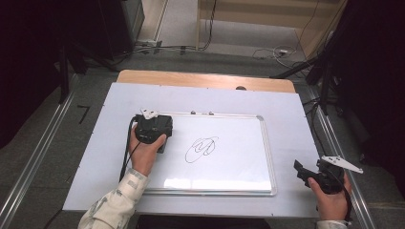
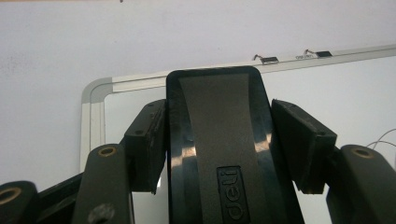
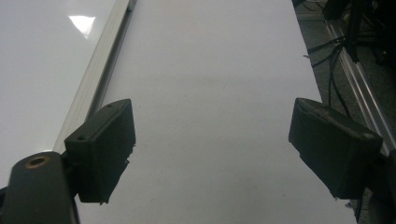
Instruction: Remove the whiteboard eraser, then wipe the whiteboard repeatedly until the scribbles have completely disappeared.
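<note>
Left gripper view: eraser [image 2: 219, 140] (marked "deli") clamped between jaws at whiteboard [image 2: 355, 93] corner; right gripper [image 3: 212, 149] gapes empty.

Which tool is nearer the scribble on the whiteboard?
Left. The left tool, holding a black eraser, sits on the whiteboard just left of the scribble. The right tool hovers open off the board's right edge.

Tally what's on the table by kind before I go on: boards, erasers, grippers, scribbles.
Whiteboard: 1
Black eraser, in the left gripper: 1
Grippers: 2, left plus right gripper, open and empty
Scribble on the board: 1
Total: 5
</note>
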The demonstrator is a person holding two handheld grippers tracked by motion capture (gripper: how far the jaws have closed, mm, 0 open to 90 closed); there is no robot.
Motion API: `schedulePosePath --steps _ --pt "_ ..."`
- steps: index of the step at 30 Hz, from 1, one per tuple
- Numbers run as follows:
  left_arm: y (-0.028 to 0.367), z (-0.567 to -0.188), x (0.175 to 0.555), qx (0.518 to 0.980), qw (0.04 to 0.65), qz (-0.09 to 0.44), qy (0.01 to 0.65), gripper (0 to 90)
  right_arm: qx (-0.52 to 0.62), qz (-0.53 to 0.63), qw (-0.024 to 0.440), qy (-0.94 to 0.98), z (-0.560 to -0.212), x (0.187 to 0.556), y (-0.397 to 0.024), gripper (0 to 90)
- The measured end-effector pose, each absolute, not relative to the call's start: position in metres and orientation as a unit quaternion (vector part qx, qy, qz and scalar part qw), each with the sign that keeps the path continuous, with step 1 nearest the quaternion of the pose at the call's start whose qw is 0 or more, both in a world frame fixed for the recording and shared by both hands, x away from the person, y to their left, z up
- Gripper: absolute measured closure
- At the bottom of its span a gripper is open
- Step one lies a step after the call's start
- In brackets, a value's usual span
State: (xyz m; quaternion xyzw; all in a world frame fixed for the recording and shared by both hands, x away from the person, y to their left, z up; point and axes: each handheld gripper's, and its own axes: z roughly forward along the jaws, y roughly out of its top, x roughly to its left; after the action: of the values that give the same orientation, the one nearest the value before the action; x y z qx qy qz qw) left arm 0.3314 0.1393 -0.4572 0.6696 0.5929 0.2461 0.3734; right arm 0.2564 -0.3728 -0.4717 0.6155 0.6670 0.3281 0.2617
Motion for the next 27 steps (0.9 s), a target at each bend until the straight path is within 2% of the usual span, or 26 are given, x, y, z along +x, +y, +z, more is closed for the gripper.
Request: schedulePosePath --steps 27 --pt "0.116 -0.462 0.33 0.694 0.371 0.237 0.57 39.3 0.613 0.328 0.265 0.668 -0.472 0.256 -0.373 13.3"
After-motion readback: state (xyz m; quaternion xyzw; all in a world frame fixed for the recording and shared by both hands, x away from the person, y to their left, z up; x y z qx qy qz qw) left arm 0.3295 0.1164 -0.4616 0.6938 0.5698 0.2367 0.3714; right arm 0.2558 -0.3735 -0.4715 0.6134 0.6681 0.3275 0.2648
